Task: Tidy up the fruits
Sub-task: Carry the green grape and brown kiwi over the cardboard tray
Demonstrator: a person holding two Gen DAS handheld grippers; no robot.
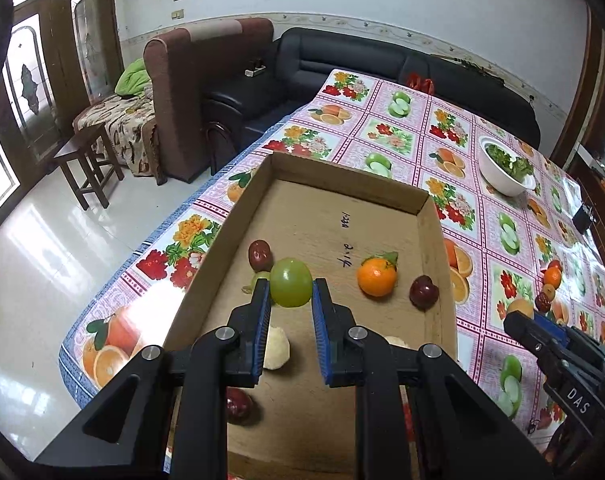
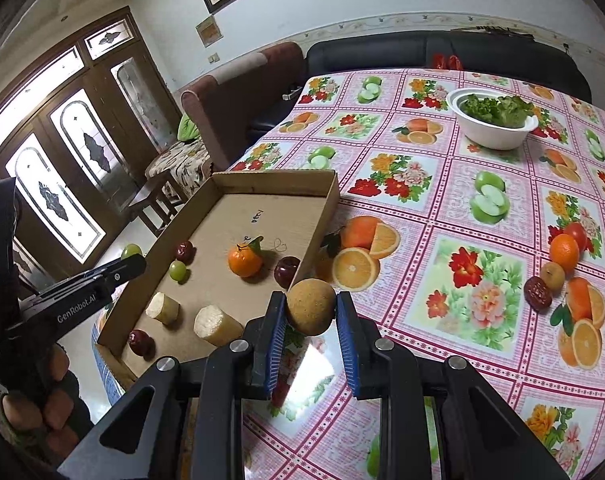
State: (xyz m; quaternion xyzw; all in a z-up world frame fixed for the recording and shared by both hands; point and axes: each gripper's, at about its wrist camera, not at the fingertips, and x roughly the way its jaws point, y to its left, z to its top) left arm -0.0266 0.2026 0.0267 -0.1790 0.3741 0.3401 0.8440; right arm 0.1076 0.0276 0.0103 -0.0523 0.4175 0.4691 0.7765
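Left tool [image 1: 291, 292] clamped on a green grape [image 1: 291, 282], held above the cardboard tray [image 1: 436, 240], near its left wall. Right tool [image 2: 310, 312] clamped on a round tan fruit [image 2: 311, 306], held over the tabletop [image 2: 482, 380] just right of the tray's right wall, not yet over the tray floor.

Progress judged partial, perhaps past halfway. Already in the tray, ahead of the left tool: a tangerine with leaf [image 1: 376, 276], a second green grape [image 2: 177, 270], a red date at far left [image 1: 259, 255], a dark red fruit by the right wall [image 1: 423, 293]. Beneath and behind the left tool: two pale cut stalk pieces [image 2: 163, 309] [image 2: 216, 326] and another dark red fruit at the near corner [image 2: 138, 342]. No evident sorting by kind inside the tray.

Outstanding: release of both held fruits into the tray, then collection of a cluster well to the right of the right tool: an orange [image 2: 563, 252], a red fruit behind it [image 2: 577, 234], a small tan fruit [image 2: 552, 276], a wrinkled date [image 2: 537, 293].

White bowl [image 2: 490, 136] far ahead of the right tool, holding leafy greens only; no fruit seen inside.
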